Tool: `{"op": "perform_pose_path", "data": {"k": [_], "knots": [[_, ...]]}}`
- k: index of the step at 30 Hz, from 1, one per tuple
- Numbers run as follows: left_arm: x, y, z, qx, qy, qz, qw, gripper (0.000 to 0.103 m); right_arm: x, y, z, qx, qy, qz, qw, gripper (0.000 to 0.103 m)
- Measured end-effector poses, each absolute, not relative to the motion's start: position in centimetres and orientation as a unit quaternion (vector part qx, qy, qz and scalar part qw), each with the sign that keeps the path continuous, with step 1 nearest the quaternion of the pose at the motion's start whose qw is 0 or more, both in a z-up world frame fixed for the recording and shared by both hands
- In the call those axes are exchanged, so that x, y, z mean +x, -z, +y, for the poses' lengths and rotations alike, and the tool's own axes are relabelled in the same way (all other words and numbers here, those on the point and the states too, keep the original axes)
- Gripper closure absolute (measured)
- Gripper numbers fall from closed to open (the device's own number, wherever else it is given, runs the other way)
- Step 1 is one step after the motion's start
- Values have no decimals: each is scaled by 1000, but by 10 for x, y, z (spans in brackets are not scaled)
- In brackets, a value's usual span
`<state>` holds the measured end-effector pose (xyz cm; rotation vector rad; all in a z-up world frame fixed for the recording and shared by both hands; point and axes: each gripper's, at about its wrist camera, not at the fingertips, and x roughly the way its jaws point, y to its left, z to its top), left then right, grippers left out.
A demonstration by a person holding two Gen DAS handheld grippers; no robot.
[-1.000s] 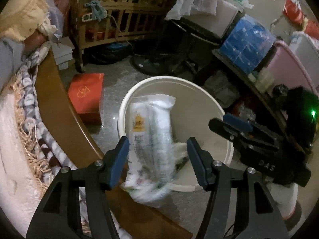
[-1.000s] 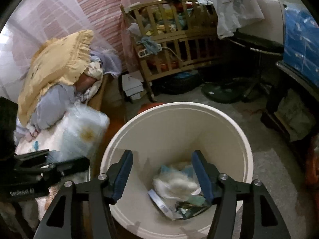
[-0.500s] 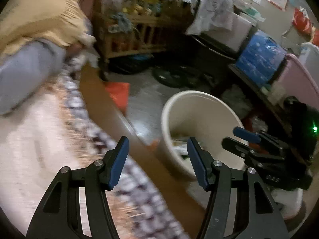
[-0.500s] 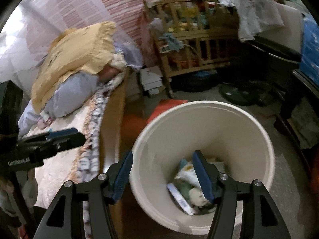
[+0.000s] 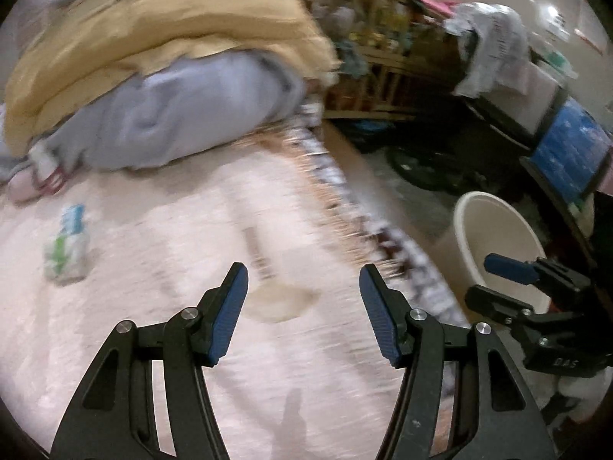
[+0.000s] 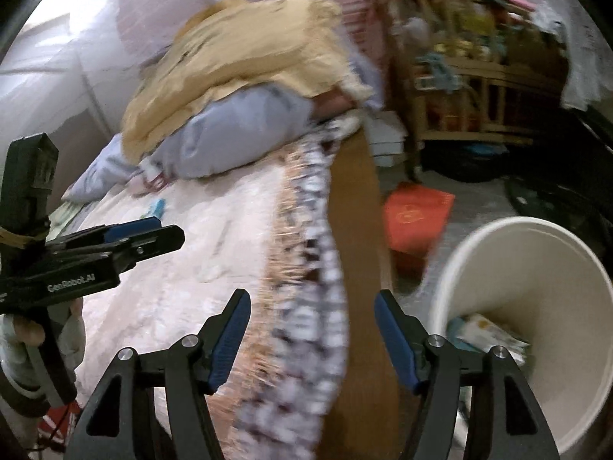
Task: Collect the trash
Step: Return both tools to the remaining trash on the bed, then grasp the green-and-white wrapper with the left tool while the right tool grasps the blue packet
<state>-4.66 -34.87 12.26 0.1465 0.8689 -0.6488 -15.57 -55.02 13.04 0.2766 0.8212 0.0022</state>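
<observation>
My left gripper (image 5: 302, 280) is open and empty above the pale bedspread (image 5: 153, 268). A small white, green and blue wrapper (image 5: 67, 247) lies on the bed to its far left. The cream bucket (image 5: 494, 245) stands on the floor at the right, beside the bed. My right gripper (image 6: 312, 306) is open and empty over the bed's fringed edge (image 6: 306, 276). In the right wrist view the bucket (image 6: 536, 268) holds wrappers and packets (image 6: 486, 333). The left gripper also shows there (image 6: 126, 237), and a blue scrap (image 6: 155, 207) lies on the bed.
A yellow quilt (image 5: 153, 30) and a grey pillow (image 5: 184, 115) are piled at the head of the bed. A wooden bed rail (image 6: 354, 207) runs along the side. A red box (image 6: 417, 218) lies on the floor. A wooden crib (image 6: 471, 88) and clutter stand behind.
The white packet that was between my left gripper's fingers over the bucket is gone from them. Both grippers have swung left from the bucket toward the bed.
</observation>
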Motion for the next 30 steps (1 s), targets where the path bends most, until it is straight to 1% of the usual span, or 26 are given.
{"op": "perform_pose_path", "data": {"k": [7, 11, 17, 23, 28, 29, 30], "knots": [[-12, -105, -260, 34, 234, 430, 871, 44, -107, -123, -486, 100, -73, 419, 900, 36], [21, -94, -198, -7, 169, 439, 882, 44, -78, -120, -448, 69, -112, 427, 895, 34], [79, -74, -140, -67, 99, 454, 883, 42, -53, -112, -413, 47, -144, 435, 887, 34], [121, -47, -124, -127, 68, 463, 874, 42, -36, -104, -400, 46, -159, 443, 881, 34], [145, -27, -135, -133, 65, 474, 868, 42, -25, -97, -397, 46, -163, 453, 875, 34], [147, -24, -134, -143, 72, 473, 867, 43, -23, -97, -395, 44, -164, 454, 874, 34], [146, -23, -134, -149, 76, 471, 866, 51, -21, -97, -394, 42, -165, 456, 874, 34]]}}
